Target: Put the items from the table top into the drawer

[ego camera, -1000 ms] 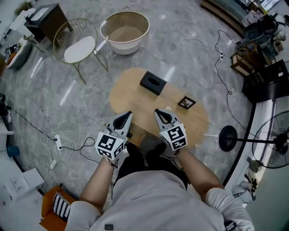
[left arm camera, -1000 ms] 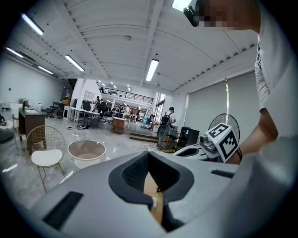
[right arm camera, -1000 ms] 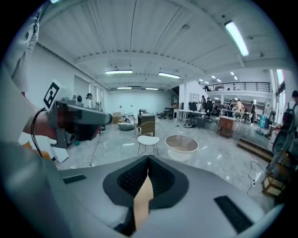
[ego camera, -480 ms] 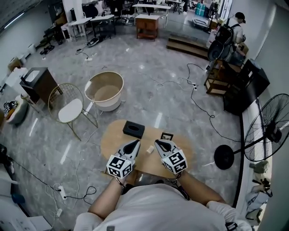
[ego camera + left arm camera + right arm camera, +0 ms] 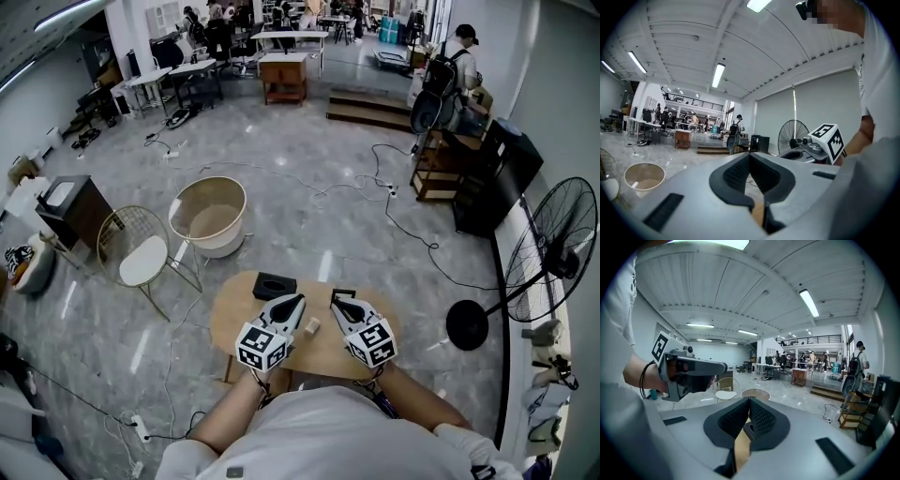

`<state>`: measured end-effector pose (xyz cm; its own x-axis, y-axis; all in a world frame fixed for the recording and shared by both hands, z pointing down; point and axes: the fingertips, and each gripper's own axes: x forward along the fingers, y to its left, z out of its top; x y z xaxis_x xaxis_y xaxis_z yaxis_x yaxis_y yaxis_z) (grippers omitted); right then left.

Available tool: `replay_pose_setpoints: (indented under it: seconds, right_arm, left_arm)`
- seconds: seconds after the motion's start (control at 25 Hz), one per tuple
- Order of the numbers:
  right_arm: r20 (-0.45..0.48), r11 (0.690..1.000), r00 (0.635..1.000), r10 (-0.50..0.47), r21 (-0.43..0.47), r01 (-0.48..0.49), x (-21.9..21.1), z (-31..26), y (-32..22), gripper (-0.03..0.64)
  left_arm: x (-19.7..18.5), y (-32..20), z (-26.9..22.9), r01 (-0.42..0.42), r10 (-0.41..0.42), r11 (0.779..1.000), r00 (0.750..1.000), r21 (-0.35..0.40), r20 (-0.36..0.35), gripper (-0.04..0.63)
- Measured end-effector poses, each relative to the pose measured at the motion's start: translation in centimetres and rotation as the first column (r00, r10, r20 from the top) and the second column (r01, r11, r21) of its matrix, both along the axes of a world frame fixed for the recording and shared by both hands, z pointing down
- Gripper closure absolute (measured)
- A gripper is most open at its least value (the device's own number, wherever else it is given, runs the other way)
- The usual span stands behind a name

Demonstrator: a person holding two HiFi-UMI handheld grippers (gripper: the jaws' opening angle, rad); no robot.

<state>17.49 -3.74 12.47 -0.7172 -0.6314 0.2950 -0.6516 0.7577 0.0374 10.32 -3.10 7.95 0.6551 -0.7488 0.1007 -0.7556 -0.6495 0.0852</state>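
Left tool (image 5: 298, 300) and right tool (image 5: 336, 301) closed, pale item (image 5: 312, 326) between them indistinct

No words, numbers or brand names can be read anywhere. Above the table (image 5: 230, 319), the cube (image 5: 262, 347) of the left gripper (image 5: 298, 301) and the cube (image 5: 372, 344) of the right gripper (image 5: 336, 301) bear black-and-white square markers, patterns without letters

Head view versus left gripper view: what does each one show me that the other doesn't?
Head view only: the black box, small frame and pale block on the table. Left gripper view only: the ceiling lights, and up close the jaws of the left gripper, shut with nothing between them. Both: the right gripper, the standing fan and the round tub.
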Motion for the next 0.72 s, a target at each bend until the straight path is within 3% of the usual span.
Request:
replay_pose_setpoints:
  seconds: [0.48,0.72]
  right_arm:
    - [0.043,0.984,0.983,0.180,-0.023,-0.179,-5.9,0.0,1.8,0.588]
    - [0.042,0.974,0.975,0.219,-0.077,-0.215,-8.7,2.3,3.1,0.588]
  left_arm:
    - [-6.9,3.3,0.0,-0.146,0.146,0.989,0.989,0.004,0.036,0.586]
    - [-9.5,3.6,1.3,-0.178,0.178,0.984,0.984,-0.022,0.028,0.586]
